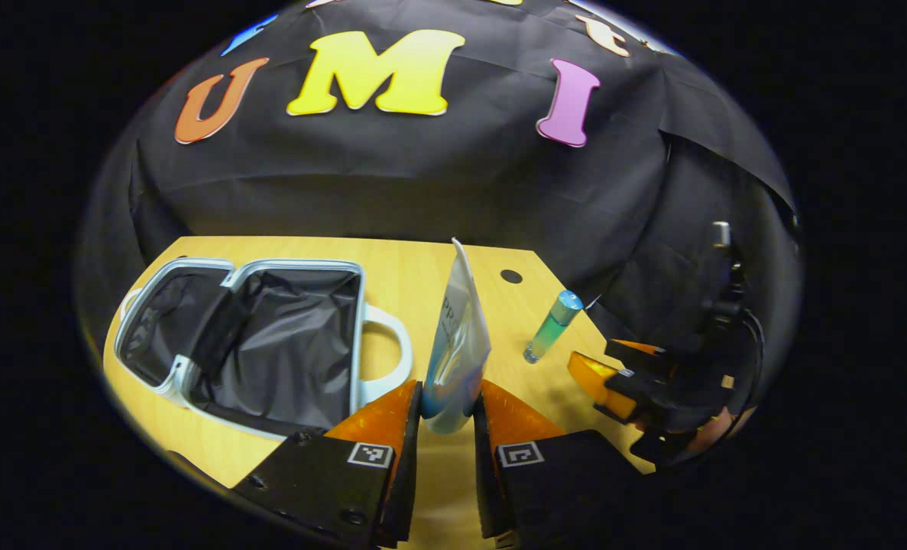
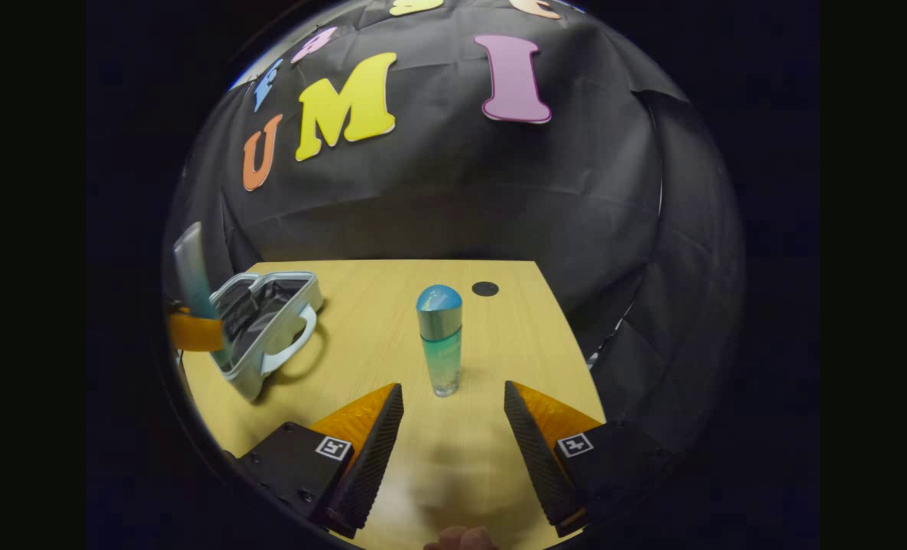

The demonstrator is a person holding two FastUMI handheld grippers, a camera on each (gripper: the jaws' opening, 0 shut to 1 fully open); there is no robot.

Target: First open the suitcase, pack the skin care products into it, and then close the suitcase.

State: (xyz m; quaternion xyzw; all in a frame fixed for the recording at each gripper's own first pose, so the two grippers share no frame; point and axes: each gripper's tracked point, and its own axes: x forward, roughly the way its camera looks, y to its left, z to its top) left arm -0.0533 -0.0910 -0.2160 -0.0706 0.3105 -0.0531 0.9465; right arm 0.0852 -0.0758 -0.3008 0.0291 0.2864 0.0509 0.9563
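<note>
Left gripper clamped on a flat skincare pouch — both orange fingers pressing its lower end, pouch standing upright above the tips, clear of the wooden table. Off to the left of that gripper, the suitcase lying open, black lining showing in both halves, pale handle turned toward the fingers. Ahead and to the right, a slim bottle with a blue cap, upright on the wood, well apart from the case. Farther right, the right gripper seen side-on, low by the table edge. Over in the right gripper view — jaws spread wide, nothing between them, right gripper aimed straight at the bottle with the blue cap, standing just beyond the fingertips and centred in the gap. Far left there, suitcase open, with the pouch held up in an orange finger beside it.
</note>
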